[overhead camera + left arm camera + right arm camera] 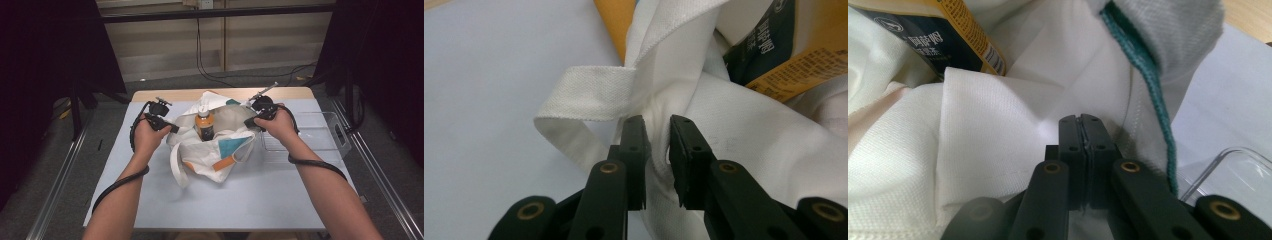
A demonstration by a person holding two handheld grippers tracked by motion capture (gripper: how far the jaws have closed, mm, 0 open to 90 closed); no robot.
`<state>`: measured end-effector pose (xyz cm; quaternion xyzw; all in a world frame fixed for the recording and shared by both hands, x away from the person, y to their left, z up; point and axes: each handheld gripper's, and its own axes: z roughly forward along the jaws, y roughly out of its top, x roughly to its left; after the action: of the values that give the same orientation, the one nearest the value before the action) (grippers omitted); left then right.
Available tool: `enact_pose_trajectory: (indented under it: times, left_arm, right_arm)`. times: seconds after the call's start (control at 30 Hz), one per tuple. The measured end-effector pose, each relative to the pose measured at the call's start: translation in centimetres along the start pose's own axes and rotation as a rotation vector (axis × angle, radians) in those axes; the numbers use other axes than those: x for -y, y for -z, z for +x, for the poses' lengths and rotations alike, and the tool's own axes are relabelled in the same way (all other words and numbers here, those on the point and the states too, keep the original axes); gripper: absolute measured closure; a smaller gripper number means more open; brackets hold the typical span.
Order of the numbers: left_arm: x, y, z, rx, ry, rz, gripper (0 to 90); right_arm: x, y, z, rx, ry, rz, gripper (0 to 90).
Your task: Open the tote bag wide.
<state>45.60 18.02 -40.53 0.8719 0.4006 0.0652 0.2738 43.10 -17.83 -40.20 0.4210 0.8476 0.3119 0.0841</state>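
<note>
A white tote bag [220, 150] with teal and orange patches lies in the middle of the table. A bottle [204, 125] with an orange-and-dark label and a white cap stands upright inside it. My left gripper [170, 127] holds the bag's left rim; in the left gripper view its jaws [659, 120] pinch a bunched fold of white cloth beside the handle strap [589, 92]. My right gripper [250, 122] is at the right rim. Its jaws [1081, 117] are pressed together on thin white cloth near a teal-stitched edge [1148, 85]. The bottle's label [938, 40] shows behind.
A clear plastic tray [320, 135] sits on the table right of the bag, close to my right hand. The pale blue table top [250, 195] has free room toward me. Dark stands and cables flank the table on both sides.
</note>
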Motion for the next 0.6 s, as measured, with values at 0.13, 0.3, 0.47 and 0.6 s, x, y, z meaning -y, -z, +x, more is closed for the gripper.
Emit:
enact_pose_trajectory:
  times: [0.13,0.3,0.47,0.6]
  left_arm:
    - [0.28,-0.4,-0.08,0.007,0.007,-0.004,76.9]
    - [0.59,-0.68,0.03,0.009,0.009,0.004,76.9]
    - [0.81,-0.71,0.18,0.009,0.011,0.005,77.0]
    - [1.0,-0.98,-0.02,0.012,0.054,-0.024,76.9]
  right_arm:
    - [0.19,-0.11,-0.07,0.001,-0.009,0.005,88.7]
    - [0.21,-0.11,-0.08,0.0,-0.008,0.007,89.1]
    - [0.24,-0.07,-0.08,-0.003,-0.008,0.013,89.8]
    - [0.32,-0.19,-0.1,-0.002,-0.002,0.021,90.0]
